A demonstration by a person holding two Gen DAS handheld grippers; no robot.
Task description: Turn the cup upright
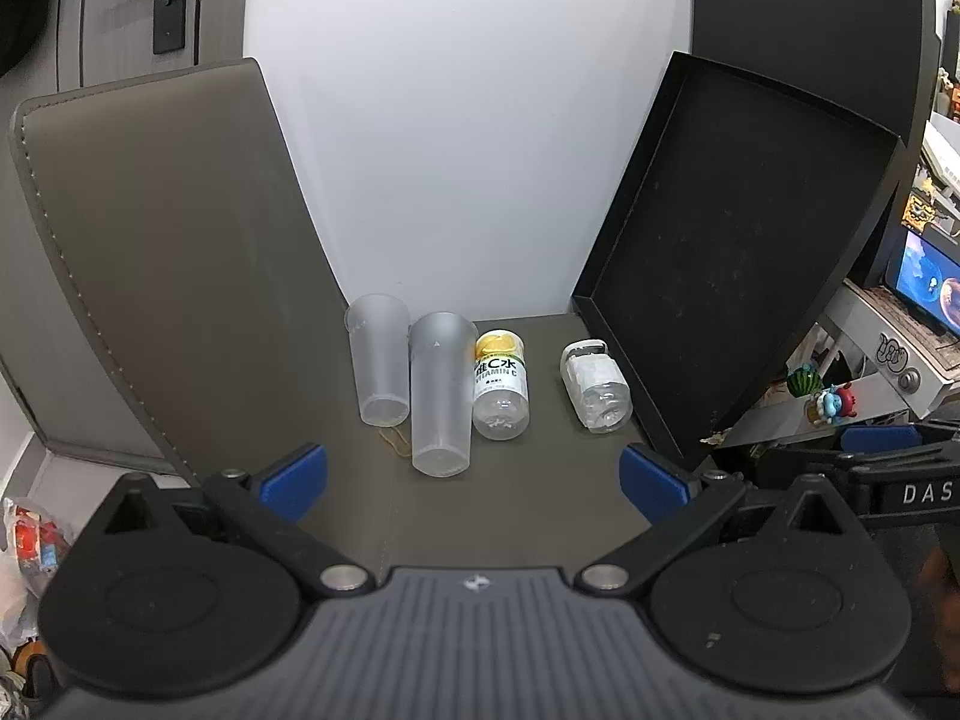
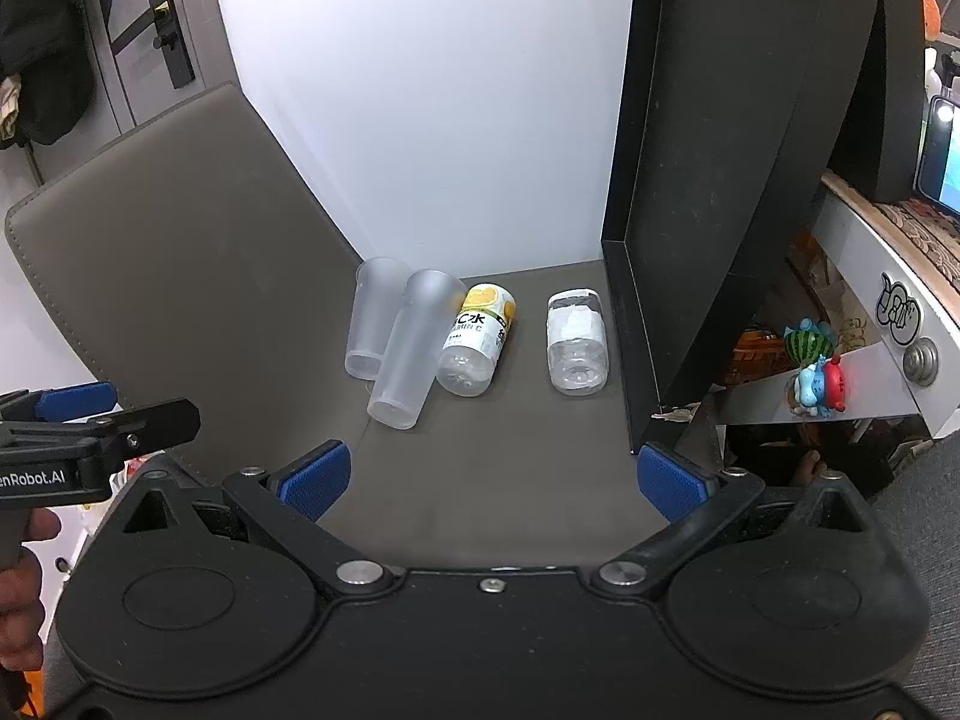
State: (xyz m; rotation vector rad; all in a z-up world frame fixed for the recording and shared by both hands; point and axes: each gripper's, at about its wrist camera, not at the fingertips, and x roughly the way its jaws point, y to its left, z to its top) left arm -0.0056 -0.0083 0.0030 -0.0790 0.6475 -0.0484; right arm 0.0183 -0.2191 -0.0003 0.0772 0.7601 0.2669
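Observation:
Two frosted clear plastic cups lie on their sides on the grey mat, bases toward me. The nearer cup [image 1: 440,396] [image 2: 413,349] lies beside the farther cup [image 1: 378,360] [image 2: 373,318], which sits to its left. My left gripper [image 1: 474,483] is open and empty, hovering in front of the cups. My right gripper [image 2: 495,480] is open and empty, also short of them. The left gripper's blue-tipped fingers [image 2: 75,399] show at the left edge of the right wrist view.
A yellow-labelled vitamin C bottle [image 1: 501,387] [image 2: 477,339] lies against the nearer cup's right side. A clear bottle [image 1: 595,387] [image 2: 576,339] lies further right. A black tray [image 1: 738,258] [image 2: 696,192] leans upright at the right. The grey mat [image 1: 180,252] curls up at the left. A rubber band [image 1: 396,441] lies by the cups.

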